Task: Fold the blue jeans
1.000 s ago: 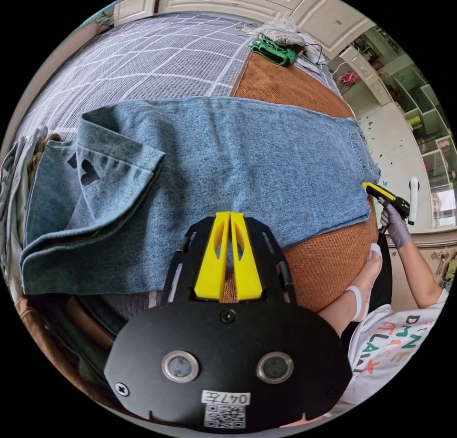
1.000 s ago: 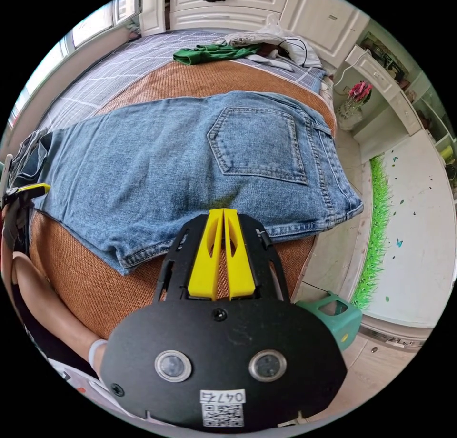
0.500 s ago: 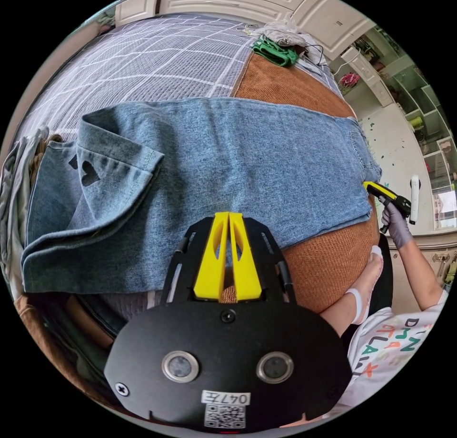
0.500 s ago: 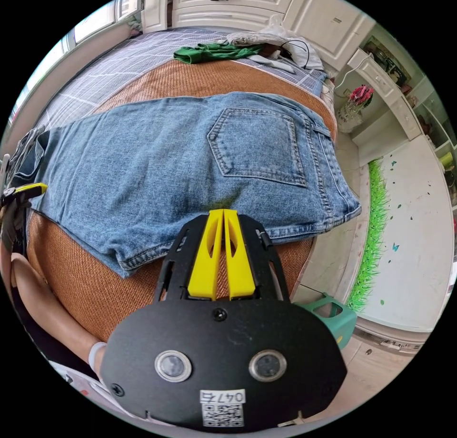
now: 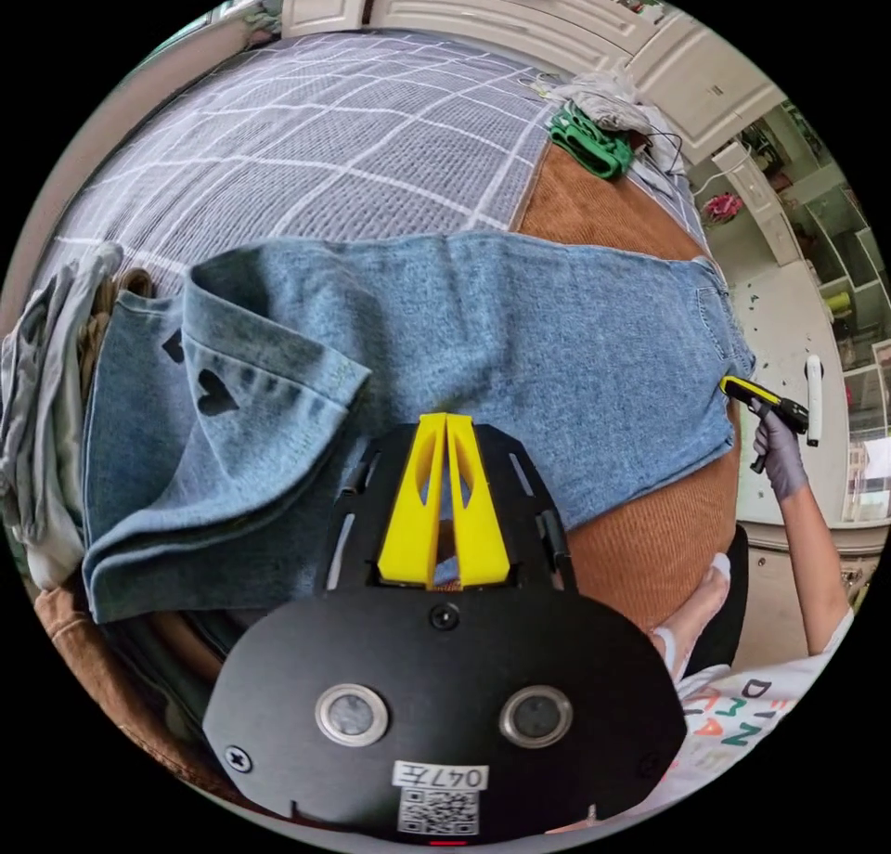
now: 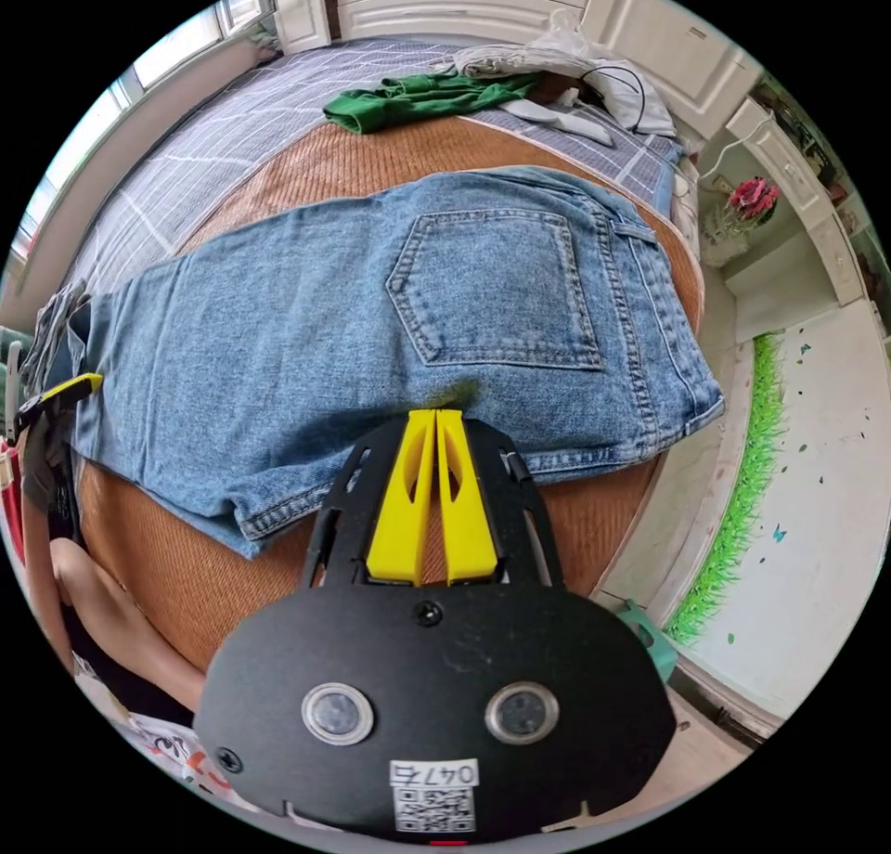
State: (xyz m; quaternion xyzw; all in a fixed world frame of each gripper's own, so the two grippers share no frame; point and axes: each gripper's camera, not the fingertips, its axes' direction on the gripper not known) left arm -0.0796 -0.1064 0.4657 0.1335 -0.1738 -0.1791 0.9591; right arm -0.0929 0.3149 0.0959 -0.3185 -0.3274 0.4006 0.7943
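Jeans lie flat across the frame's middle on the bed's brown mat, cuff end turned back at left. My left gripper and right gripper: jaws pressed together, empty, poised at the near edge, presumably to grip.

Home bedroom: bed w/ grey checked cover + brown mat, white panelled wardrobe doors, loose clothes incl. a green garment, flowers on white shelf unit.
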